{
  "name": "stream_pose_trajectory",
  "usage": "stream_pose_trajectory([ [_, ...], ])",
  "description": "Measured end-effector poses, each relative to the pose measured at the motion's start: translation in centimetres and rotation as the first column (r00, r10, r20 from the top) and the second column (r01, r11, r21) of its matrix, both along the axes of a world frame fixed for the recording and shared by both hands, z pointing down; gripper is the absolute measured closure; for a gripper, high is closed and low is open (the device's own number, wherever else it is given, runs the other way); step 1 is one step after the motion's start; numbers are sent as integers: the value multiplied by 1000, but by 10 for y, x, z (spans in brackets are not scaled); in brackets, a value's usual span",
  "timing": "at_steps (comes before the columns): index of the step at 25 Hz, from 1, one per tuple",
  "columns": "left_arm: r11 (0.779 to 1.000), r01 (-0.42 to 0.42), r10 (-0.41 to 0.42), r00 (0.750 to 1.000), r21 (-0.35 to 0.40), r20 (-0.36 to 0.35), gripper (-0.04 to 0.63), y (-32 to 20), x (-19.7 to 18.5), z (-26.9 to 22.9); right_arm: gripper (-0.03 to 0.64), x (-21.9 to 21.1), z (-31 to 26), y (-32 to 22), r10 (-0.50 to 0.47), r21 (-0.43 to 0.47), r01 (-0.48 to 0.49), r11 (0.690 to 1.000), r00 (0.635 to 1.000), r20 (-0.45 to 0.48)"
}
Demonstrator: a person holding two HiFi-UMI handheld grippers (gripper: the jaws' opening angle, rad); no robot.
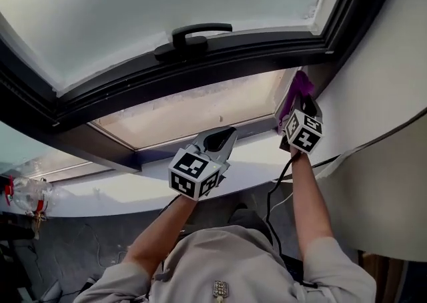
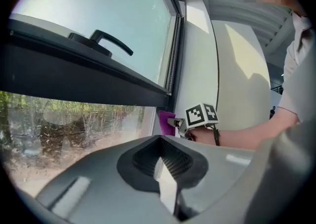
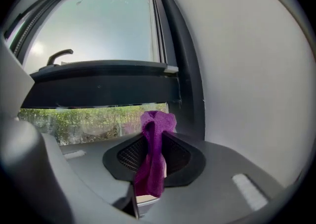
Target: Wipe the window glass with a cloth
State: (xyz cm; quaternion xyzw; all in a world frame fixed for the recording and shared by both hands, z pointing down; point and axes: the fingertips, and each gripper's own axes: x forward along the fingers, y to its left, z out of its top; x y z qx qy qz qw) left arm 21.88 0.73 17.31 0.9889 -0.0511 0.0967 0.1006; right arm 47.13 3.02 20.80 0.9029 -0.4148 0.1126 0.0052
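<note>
1. A pale wall (image 1: 383, 61) fills the right side and meets the window's dark frame (image 1: 200, 71).
2. The upper glass (image 1: 167, 1) is milky and bright. Its bottom rail juts in toward the person.
3. The lower pane (image 1: 193, 108) sits under that rail, and trees show through it in the gripper views.
4. A white sill (image 1: 257, 155) runs below the pane.
5. The left hand-held gripper (image 1: 219, 143) hangs over the sill, just below the lower pane. Its jaws are together with nothing between them.
6. The right hand-held gripper (image 1: 298, 111) is raised at the pane's lower right corner, close to the wall. Its jaws are clamped on the cloth (image 3: 154, 144).
7. The purple cloth bunches above the jaw tips and hangs down between them. In the head view its tip (image 1: 301, 87) reaches the corner where frame and wall meet; whether it touches the pane cannot be told.
8. A black handle (image 1: 193, 36) sits on the upper rail.
</note>
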Motion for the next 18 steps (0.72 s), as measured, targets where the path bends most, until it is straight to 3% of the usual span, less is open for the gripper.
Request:
stream_pose_trajectory([
  [9, 994, 104, -106, 990, 20, 93, 594, 6, 38, 29, 508, 62, 31, -49, 74, 74, -79, 994, 995, 68],
  [12, 991, 133, -135, 985, 26, 104, 594, 3, 42, 34, 508, 76, 28, -60, 88, 107, -92, 990, 995, 41],
  [14, 987, 158, -160, 981, 29, 112, 594, 0, 37, 38, 509, 78, 24, -69, 66, 133, -68, 989, 998, 17],
  [18, 971, 239, -239, 961, 13, 137, 595, -15, 15, 50, 512, 53, 15, -92, -91, 171, 100, 980, 994, -60],
])
